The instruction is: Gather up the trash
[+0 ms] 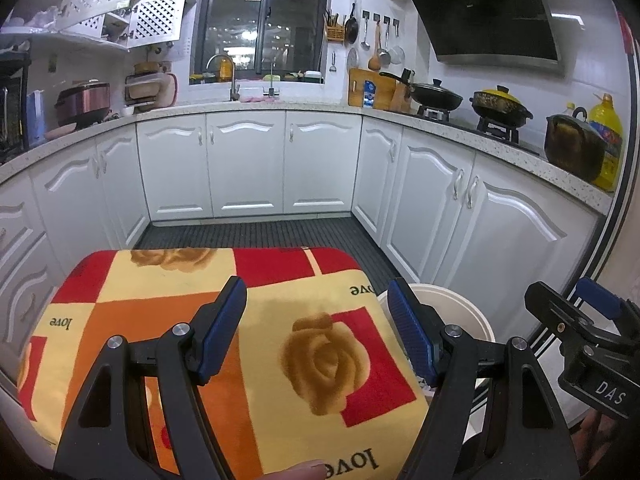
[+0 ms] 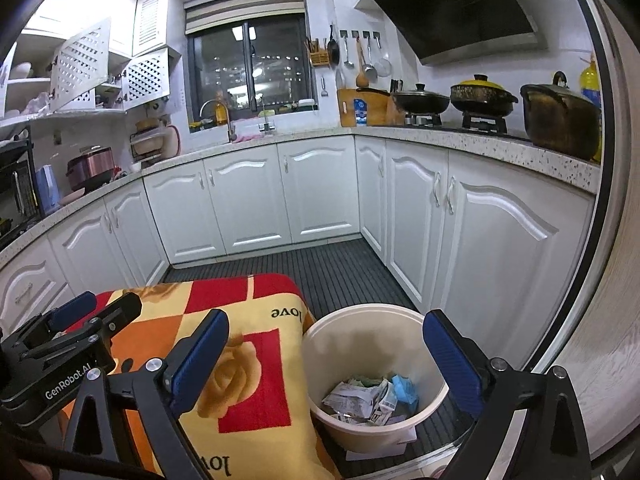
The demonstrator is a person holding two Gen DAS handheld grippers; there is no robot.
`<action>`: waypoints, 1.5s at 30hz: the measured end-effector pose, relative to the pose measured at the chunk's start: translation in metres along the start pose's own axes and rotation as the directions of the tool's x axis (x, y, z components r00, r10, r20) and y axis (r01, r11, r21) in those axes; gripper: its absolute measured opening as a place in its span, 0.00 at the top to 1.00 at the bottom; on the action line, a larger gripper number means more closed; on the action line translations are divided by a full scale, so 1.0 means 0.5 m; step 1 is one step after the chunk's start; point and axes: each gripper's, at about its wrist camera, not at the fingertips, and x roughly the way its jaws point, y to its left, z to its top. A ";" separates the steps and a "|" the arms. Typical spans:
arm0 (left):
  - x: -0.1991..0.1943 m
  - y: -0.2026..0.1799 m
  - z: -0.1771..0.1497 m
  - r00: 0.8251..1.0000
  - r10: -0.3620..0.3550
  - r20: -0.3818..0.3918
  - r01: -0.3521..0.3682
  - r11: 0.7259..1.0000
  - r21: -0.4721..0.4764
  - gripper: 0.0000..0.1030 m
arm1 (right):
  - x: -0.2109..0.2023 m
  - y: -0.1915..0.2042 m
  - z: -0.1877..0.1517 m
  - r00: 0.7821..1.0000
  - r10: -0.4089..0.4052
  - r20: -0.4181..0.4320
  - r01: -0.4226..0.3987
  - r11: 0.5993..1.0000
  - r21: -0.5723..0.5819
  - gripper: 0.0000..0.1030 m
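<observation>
The right tool [image 2: 324, 360] hangs with its blue pads spread wide and nothing between them, pinching nothing. In its own view the cream bin [image 2: 434, 392] sits straight ahead and below, framed in the gap between the pads, with the crumpled trash [image 2: 370, 398] lying at the bin's bottom, toward six o'clock of its round mouth. The left tool [image 1: 318, 328] is also parted, less widely, and bare; it hovers over the rose-patterned cloth [image 1: 192, 280], which covers a raised surface just beside the bin at the bin's nine o'clock.

From the left tool the bin lies at about three o'clock, partly hidden behind its right pad, so the right hand is the nearer one. No loose trash shows on the cloth, so the collecting looks finished or nearly so.
</observation>
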 end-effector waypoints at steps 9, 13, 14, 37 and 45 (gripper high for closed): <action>0.001 0.003 0.000 1.000 0.002 0.000 -0.002 1.000 0.001 0.30 | 0.001 0.001 -0.003 1.000 -0.001 0.000 0.001 1.000 0.005 0.06; 0.001 0.003 0.000 1.000 0.005 -0.002 -0.005 1.000 0.004 0.30 | 0.003 0.000 -0.004 1.000 0.000 -0.002 0.000 1.000 0.005 0.06; 0.000 0.003 -0.001 1.000 0.006 -0.001 -0.006 1.000 0.002 0.30 | 0.003 0.000 -0.005 1.000 0.000 -0.002 0.000 1.000 0.005 0.06; 0.015 0.018 -0.008 1.000 0.012 -0.012 -0.011 1.000 0.010 0.30 | 0.022 -0.007 -0.008 1.000 0.011 -0.023 -0.011 1.000 0.017 0.06; 0.017 0.014 -0.009 1.000 0.015 -0.012 -0.015 1.000 0.015 0.30 | 0.023 -0.011 -0.007 1.000 0.016 -0.026 -0.015 1.000 0.021 0.06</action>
